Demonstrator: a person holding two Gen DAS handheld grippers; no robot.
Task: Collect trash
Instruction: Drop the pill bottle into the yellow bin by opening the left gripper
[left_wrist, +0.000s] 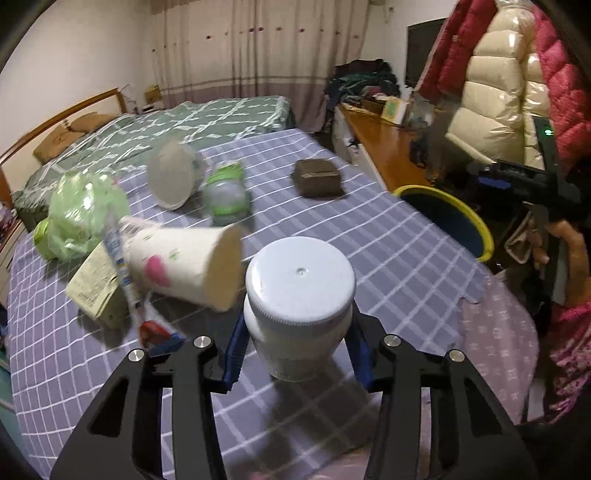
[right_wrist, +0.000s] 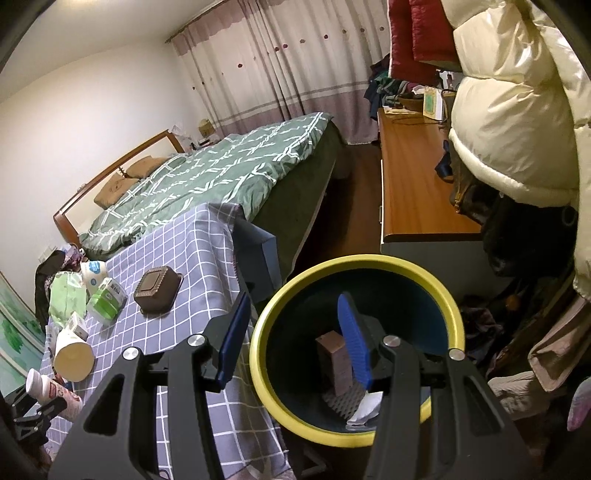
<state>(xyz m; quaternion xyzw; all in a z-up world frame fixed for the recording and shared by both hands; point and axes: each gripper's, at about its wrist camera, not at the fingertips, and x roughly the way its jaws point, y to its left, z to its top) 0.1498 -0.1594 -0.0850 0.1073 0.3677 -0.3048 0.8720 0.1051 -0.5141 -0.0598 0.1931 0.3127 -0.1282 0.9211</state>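
Note:
My left gripper (left_wrist: 297, 332) is shut on a white plastic bottle (left_wrist: 299, 291) with a ribbed white cap, held above the checked tablecloth (left_wrist: 369, 236). The bottle also shows at the lower left of the right wrist view (right_wrist: 40, 387). My right gripper (right_wrist: 291, 339) is open and empty, above the rim of the yellow-rimmed bin (right_wrist: 354, 262). The bin holds a brown box (right_wrist: 334, 358) and white scraps. The bin also shows at the table's right edge in the left wrist view (left_wrist: 476, 221).
On the table lie a paper cup (left_wrist: 184, 266), a clear cup (left_wrist: 173, 177), a green-labelled bottle (left_wrist: 227, 195), a green bag (left_wrist: 81, 214), a small carton (left_wrist: 96, 284) and a brown container (left_wrist: 317, 177). A bed (right_wrist: 207, 177) stands behind, a wooden desk (right_wrist: 413, 177) to the right.

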